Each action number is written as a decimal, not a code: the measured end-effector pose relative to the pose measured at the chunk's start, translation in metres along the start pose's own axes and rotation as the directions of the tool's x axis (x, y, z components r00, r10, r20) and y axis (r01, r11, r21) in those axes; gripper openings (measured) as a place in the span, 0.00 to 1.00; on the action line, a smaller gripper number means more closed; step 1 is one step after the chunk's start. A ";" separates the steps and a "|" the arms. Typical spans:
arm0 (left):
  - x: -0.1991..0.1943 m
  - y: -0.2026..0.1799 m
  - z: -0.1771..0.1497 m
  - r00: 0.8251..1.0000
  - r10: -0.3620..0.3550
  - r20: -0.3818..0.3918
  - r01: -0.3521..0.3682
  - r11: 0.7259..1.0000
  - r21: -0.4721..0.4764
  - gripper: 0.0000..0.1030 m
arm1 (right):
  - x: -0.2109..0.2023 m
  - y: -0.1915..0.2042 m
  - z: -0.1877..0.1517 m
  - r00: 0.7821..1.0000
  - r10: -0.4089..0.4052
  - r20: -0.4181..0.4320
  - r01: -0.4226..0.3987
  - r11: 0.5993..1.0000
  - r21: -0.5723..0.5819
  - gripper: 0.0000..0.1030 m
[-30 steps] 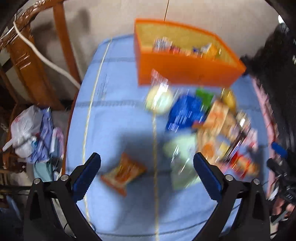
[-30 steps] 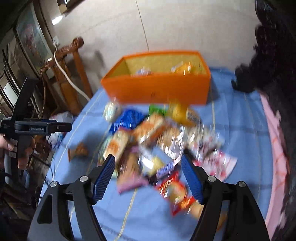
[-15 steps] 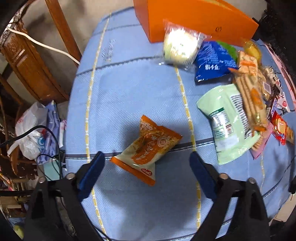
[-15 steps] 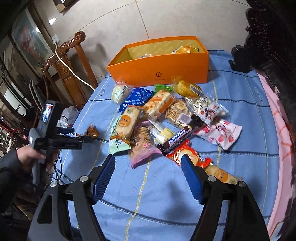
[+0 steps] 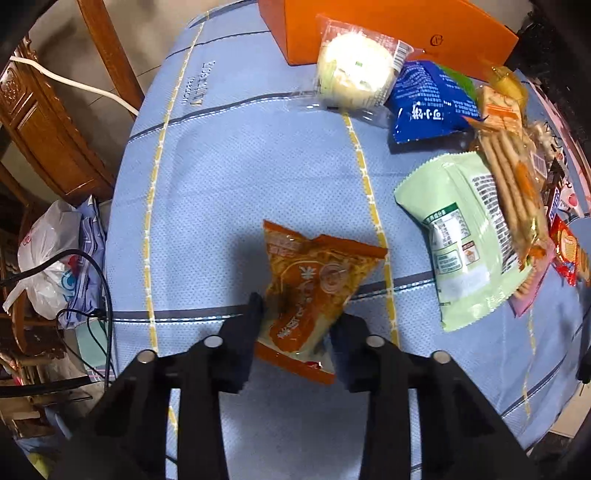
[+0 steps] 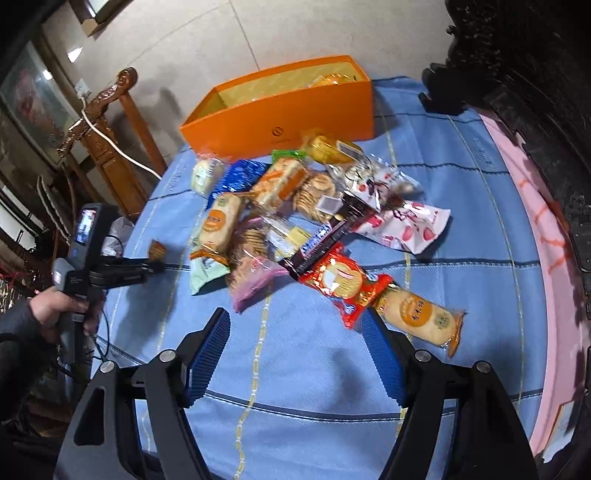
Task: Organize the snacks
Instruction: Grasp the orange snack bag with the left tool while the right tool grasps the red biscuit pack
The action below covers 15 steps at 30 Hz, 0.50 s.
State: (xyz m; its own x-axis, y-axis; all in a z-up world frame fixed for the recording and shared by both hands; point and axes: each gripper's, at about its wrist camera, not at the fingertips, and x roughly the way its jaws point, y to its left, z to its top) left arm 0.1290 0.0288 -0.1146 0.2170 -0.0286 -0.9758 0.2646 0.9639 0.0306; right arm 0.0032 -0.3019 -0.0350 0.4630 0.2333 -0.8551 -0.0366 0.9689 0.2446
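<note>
Left wrist view is showing the left tongs (image 5: 295,314) pointing steeply down, their jaws having just been closing, and now pressing in on the near end of an orange snack packet (image 5: 314,288) lying on the blue-clothed bench (image 5: 229,166). The packet is sitting directly between the fingers, its long axis running away from the tongs and tilting to the upper left, towards the far orange box (image 5: 461,33) where snacks are being collected. It is a crinkled, glossy pillow pack, orange with pale printing and sealed ends. The left hand is far nearer this packet than the right. In the right wrist view, the right tongs (image 6: 299,354) are hovering wide and empty above bare cloth, just short of the snack pile (image 6: 295,221).
</note>
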 end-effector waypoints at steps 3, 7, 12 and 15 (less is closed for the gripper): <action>-0.017 0.001 -0.001 0.998 -0.057 0.031 0.059 0.997 -0.050 0.31 | 0.013 -0.009 0.000 0.999 -0.033 -0.027 0.033 0.999 -0.002 0.72; -0.044 -0.007 -0.007 0.989 -0.132 0.069 0.138 0.987 -0.080 0.31 | 0.036 -0.018 0.004 0.993 -0.091 -0.072 0.087 0.995 -0.056 0.72; -0.065 -0.032 -0.021 0.983 -0.172 0.069 0.173 0.985 -0.022 0.31 | 0.065 -0.016 0.013 0.976 -0.174 -0.131 0.149 0.973 -0.177 0.72; -0.072 -0.043 -0.024 0.980 -0.185 0.071 0.187 0.982 -0.018 0.31 | 0.081 -0.013 0.020 0.968 -0.200 -0.149 0.160 0.956 -0.246 0.72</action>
State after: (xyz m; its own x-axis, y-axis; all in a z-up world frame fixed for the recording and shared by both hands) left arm 0.0790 -0.0045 -0.0513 0.2303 -0.2253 -0.9467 0.2835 0.9462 -0.1563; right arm 0.0587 -0.2971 -0.0987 0.3235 0.0442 -0.9452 -0.1793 0.9837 -0.0154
